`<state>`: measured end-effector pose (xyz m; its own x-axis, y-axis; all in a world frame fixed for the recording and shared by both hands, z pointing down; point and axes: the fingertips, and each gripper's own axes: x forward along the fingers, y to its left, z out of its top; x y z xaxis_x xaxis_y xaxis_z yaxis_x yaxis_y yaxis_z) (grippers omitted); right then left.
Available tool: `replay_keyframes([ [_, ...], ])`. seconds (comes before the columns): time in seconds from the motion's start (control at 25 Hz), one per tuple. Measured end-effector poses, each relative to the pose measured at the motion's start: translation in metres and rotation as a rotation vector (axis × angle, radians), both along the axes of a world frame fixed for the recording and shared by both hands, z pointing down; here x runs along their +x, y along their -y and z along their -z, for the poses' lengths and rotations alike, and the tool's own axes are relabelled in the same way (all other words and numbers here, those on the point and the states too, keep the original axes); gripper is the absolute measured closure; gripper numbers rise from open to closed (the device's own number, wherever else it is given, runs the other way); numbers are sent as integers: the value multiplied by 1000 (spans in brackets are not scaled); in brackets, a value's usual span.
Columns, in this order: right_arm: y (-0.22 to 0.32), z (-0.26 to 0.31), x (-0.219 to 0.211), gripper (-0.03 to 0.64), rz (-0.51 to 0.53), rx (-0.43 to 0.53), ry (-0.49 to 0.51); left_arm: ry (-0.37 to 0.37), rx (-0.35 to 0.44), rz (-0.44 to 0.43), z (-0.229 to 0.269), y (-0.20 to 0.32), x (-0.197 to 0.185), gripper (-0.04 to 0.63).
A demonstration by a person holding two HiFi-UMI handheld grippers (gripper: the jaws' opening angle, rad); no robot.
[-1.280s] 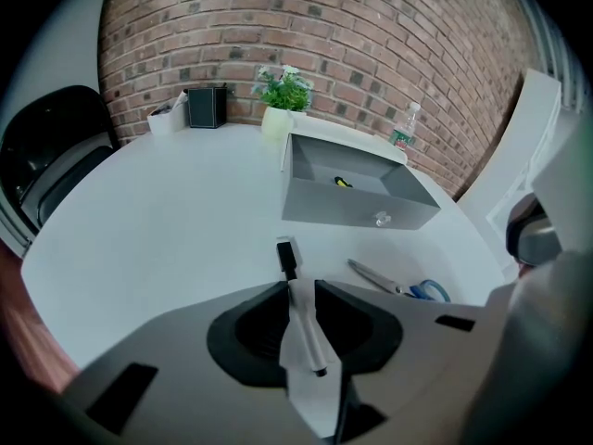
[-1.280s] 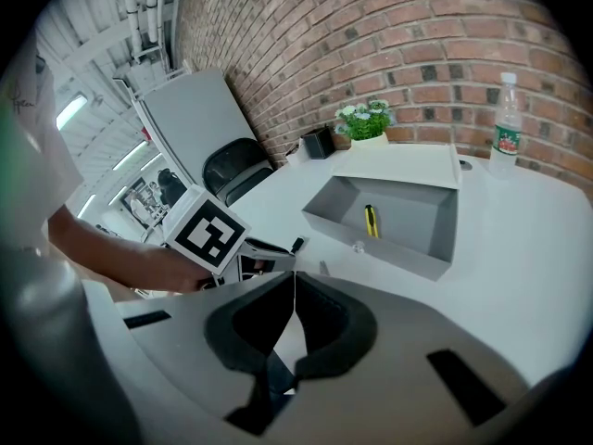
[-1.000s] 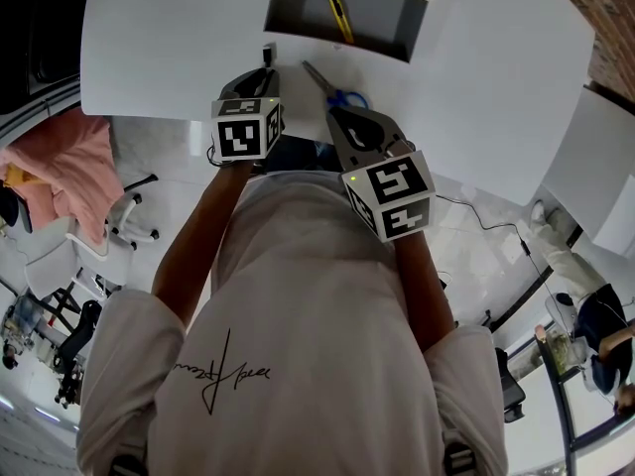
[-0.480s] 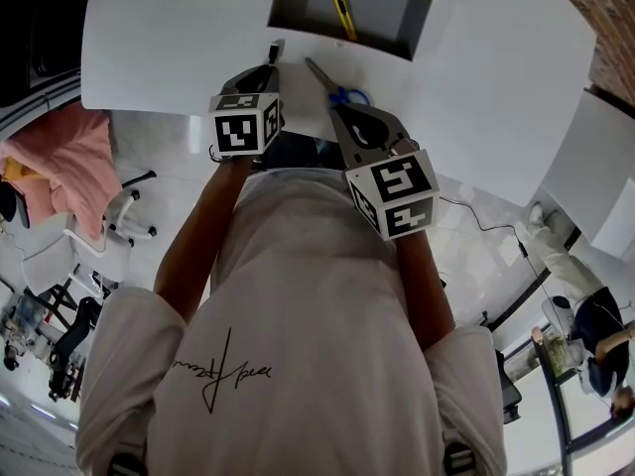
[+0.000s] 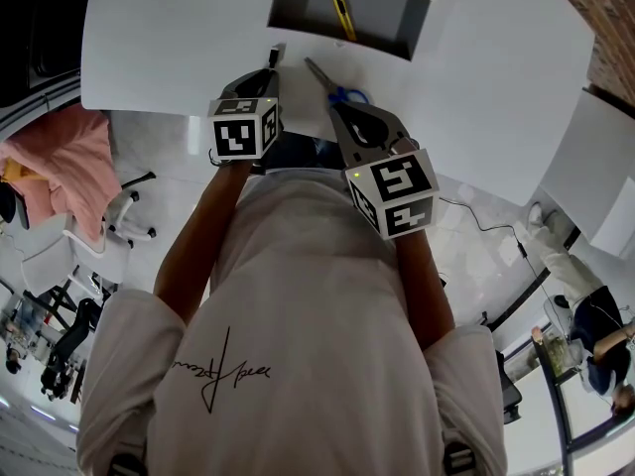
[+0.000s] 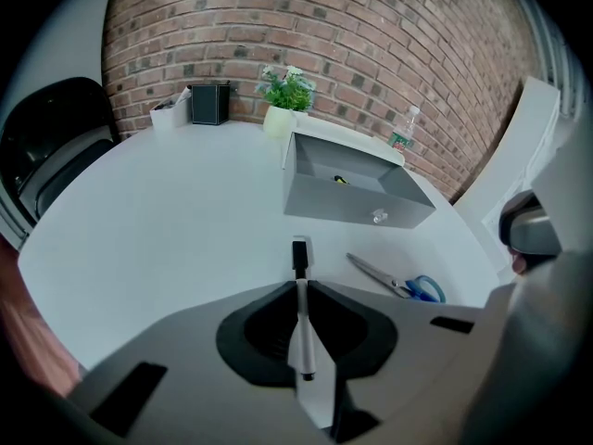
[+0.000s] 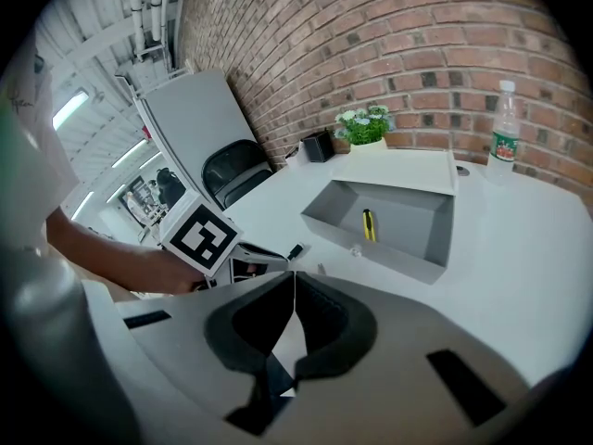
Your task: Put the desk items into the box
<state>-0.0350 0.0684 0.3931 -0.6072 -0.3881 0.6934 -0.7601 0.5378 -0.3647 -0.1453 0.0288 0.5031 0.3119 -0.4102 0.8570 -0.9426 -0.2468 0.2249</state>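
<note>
An open grey box (image 5: 298, 8) stands at the table's far side with a yellow utility knife (image 5: 341, 13) inside. My left gripper (image 5: 269, 67) is shut on a white marker (image 6: 300, 327) with a black cap; the marker sticks out past the jaws over the table, short of the box (image 6: 357, 197). Blue-handled scissors (image 5: 342, 94) lie flat on the table between the two grippers, also seen as scissors (image 6: 398, 281) to the right of the marker. My right gripper (image 5: 334, 109) hovers just behind them, and its jaws (image 7: 294, 276) are shut with nothing between them.
A potted plant (image 6: 285, 100), a black pen holder (image 6: 209, 105) and a water bottle (image 7: 500, 119) stand at the table's back by the brick wall. A black chair (image 6: 46, 146) sits left of the table. The table's near edge is right under my grippers.
</note>
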Motion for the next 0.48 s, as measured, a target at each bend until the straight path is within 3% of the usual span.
replay_keyframes([
  [0.48,-1,2,-2,589,3,10,3,4,17,-14,7,-5,-2,555],
])
